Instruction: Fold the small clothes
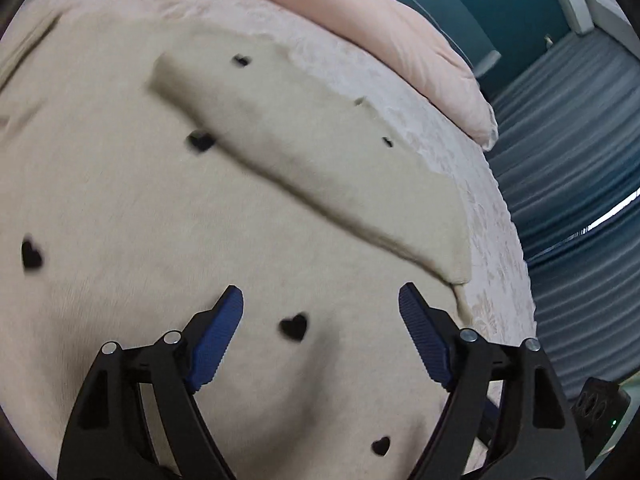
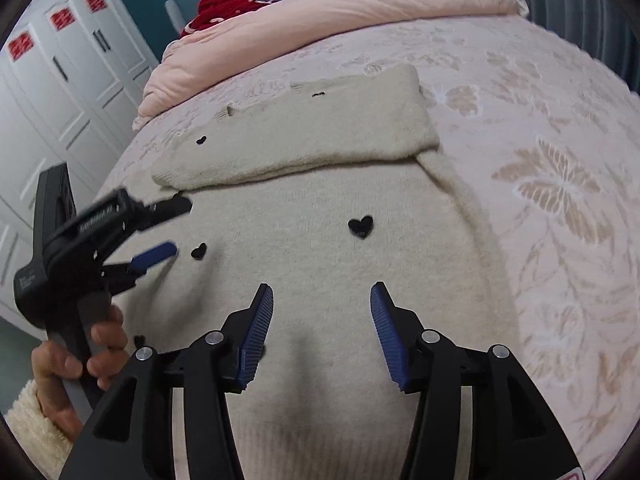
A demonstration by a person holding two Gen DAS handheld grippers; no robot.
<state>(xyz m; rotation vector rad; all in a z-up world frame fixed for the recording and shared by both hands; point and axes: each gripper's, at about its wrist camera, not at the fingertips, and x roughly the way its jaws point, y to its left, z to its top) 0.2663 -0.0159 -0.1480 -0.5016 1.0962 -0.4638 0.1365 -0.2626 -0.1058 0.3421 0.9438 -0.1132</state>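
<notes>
Sweater (image 2: 320,248): cream knit w/ black hearts, lying flat on bedspread (image 2: 560,184); sleeve (image 2: 304,140) lying folded across its far part.
L gripper (image 1: 320,300): hovering over sweater, fingers apart, gripping nothing.
R gripper (image 2: 322,300): hovering over sweater's near part, fingers apart, empty.
Pink duvet (image 2: 340,4): lying beyond sweater.

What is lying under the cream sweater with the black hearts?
The cream sweater lies on a pale floral bedspread, which shows around its right and far edges. A folded sleeve rests across the sweater's top. Whatever is directly beneath the sweater's middle is covered.
</notes>
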